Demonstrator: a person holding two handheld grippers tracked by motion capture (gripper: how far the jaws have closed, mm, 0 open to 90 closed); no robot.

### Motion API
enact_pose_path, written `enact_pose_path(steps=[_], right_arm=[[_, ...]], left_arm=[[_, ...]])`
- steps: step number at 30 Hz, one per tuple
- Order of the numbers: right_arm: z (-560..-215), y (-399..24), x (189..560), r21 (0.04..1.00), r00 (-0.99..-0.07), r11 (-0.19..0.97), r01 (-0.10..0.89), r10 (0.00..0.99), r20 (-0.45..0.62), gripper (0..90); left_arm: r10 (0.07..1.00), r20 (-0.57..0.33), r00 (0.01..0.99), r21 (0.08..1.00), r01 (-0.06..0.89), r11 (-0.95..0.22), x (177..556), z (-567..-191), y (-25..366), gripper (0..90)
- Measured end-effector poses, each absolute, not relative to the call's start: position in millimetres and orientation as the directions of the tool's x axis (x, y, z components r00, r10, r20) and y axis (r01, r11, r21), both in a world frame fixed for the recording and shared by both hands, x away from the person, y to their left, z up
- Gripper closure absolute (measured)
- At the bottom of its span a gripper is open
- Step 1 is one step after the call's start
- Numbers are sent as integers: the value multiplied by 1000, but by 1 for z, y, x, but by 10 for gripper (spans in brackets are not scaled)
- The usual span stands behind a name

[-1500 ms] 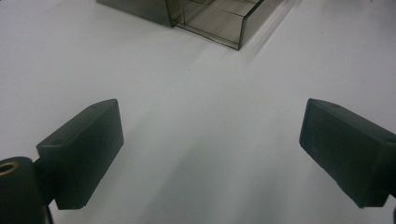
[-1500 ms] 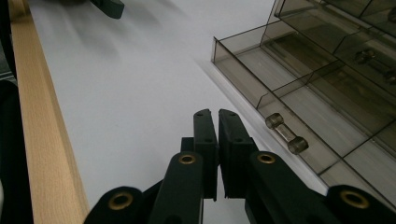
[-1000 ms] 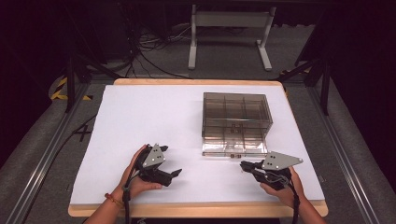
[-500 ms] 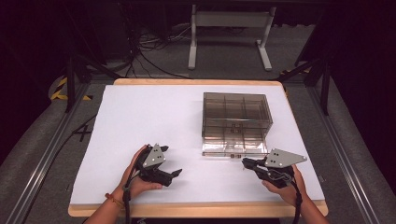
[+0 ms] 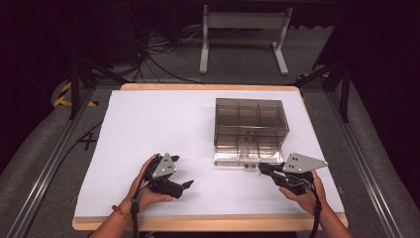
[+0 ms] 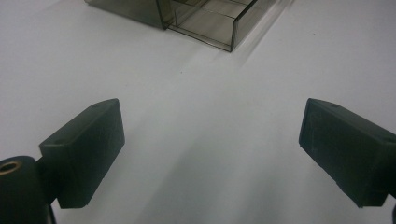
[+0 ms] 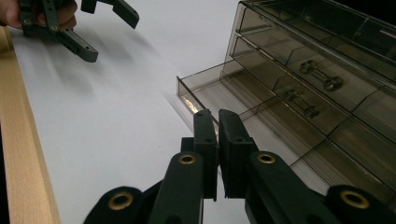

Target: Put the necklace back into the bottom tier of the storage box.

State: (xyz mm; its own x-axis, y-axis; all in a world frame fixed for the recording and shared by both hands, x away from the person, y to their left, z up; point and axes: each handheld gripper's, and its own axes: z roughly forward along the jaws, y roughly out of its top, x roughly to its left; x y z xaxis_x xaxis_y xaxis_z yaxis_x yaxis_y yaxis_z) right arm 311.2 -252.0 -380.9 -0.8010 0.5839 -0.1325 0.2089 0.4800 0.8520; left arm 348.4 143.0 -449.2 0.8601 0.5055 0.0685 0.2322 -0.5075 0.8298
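A smoky transparent drawer cabinet (image 5: 250, 126) stood on the right half of the white desk (image 5: 148, 124), well back from the person's edge. Its bottom drawer (image 5: 246, 157) was pulled out toward the person, and in the right tool's view small dumbbell-shaped handles (image 7: 321, 77) showed on the shut drawers above it.

The right tool (image 5: 261, 169) was held in the right hand (image 5: 304, 194) near the front right of the desk, its tips just in front of the open drawer's front wall. In its own view the two black jaws were pressed almost together, with only a thin slit between them and nothing gripped, pointing at the drawer's near corner (image 7: 184, 88); whether they touched the drawer could not be told.

The left tool (image 5: 183, 186) lay low over the desk in the left hand (image 5: 143, 191), well apart from the cabinet and to its left. Its jaws stood wide apart in its own view, bare white desk (image 6: 210, 140) between them, and a corner of the open drawer (image 6: 210, 28) showed far ahead.

A wooden edge (image 5: 208, 223) ran along the desk's front.
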Motion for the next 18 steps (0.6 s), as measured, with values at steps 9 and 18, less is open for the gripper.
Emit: enact_pose_path(steps=[9, 18], right_arm=[[-375, -255, 322, 856, -788, 468, 218, 602, -129, 873], [-372, -252, 337, 858, -781, 464, 221, 611, -129, 872]], left_arm=[[502, 65, 863, 827, 235, -510, 348, -450, 142, 74], [501, 63, 863, 828, 236, -509, 348, -451, 142, 76]])
